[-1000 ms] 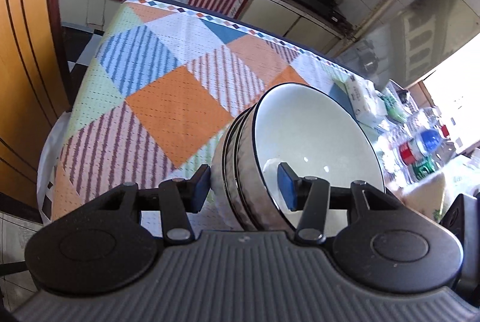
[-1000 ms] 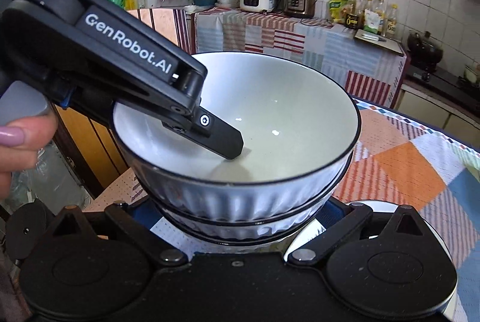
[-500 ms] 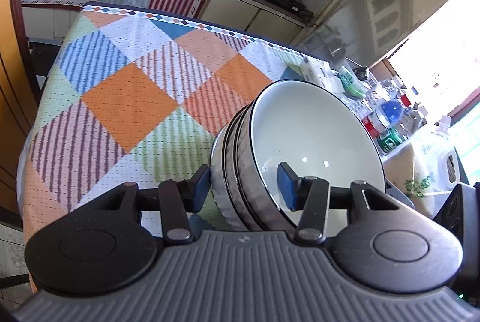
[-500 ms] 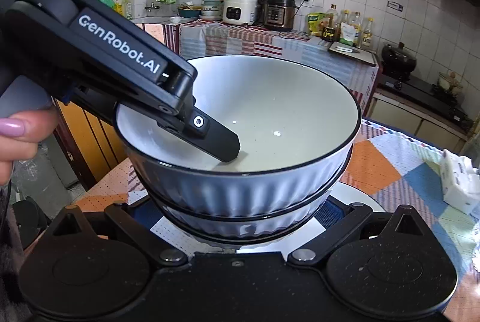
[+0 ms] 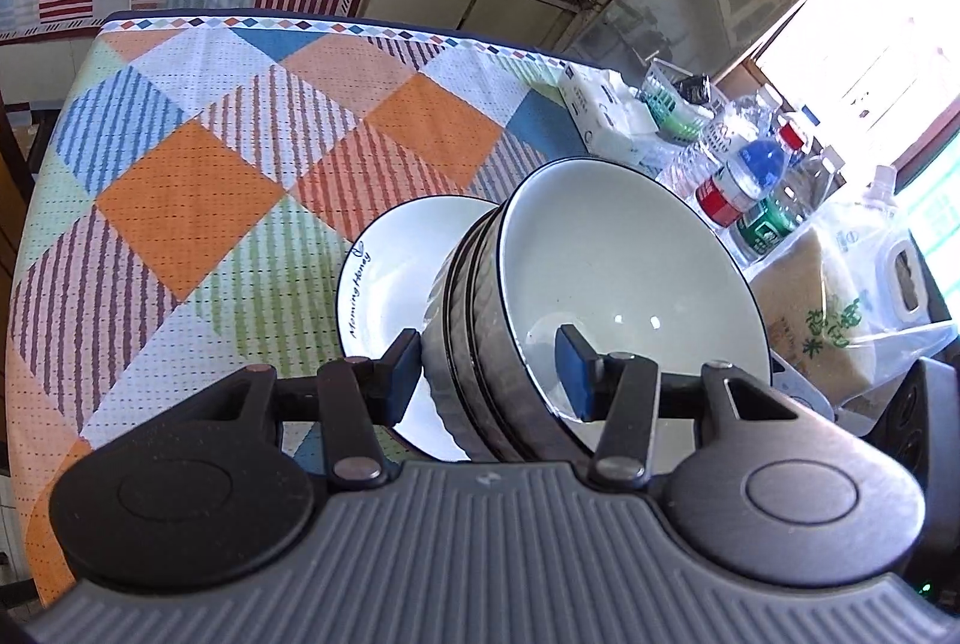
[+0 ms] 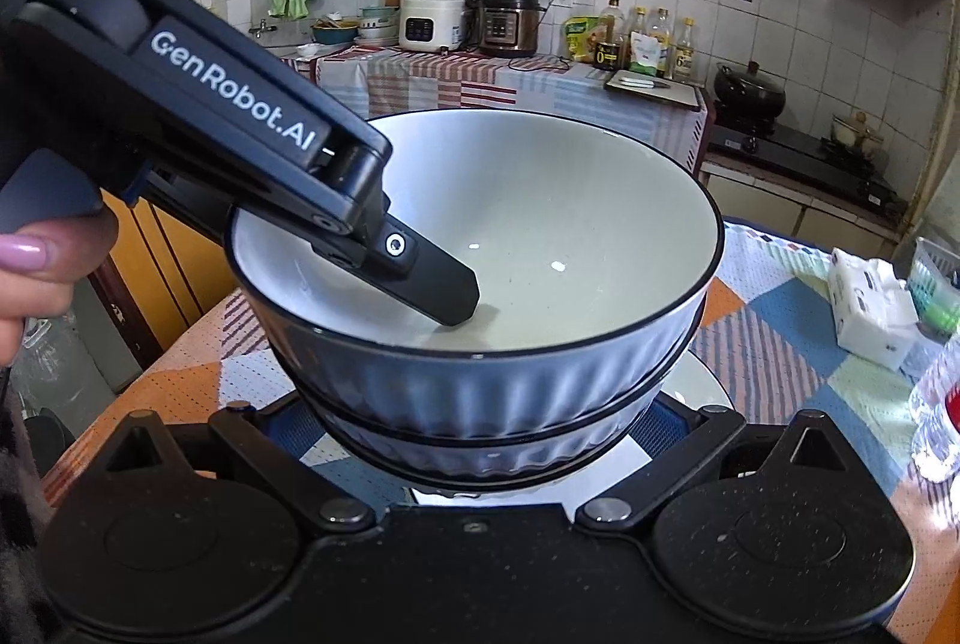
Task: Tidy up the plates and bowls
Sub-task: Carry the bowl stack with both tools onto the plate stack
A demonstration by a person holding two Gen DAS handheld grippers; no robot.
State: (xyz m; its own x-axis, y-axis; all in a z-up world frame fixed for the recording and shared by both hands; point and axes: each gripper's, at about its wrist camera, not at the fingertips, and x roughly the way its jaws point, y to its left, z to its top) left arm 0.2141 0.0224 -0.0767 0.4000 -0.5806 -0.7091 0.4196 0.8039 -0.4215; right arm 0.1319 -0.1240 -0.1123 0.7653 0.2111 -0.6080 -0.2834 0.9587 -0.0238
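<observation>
Stacked white ribbed ceramic bowls (image 5: pixel 606 296), black-rimmed, hang above the white plate (image 5: pixel 390 278), left gripper (image 5: pixel 486 374) clamping their wall for carrying, right gripper (image 6: pixel 480 440) cradling underneath, its grip unclear.

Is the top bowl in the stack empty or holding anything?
Empty of contents. The top bowl shows a bare white inside in both wrist views; only one finger of the left gripper reaches inside it.

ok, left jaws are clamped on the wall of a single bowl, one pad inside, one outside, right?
Not single: the left gripper has its jaws clamped on a nested stack of bowls, one pad inside, one outside. The left wrist view shows several rims.
</observation>
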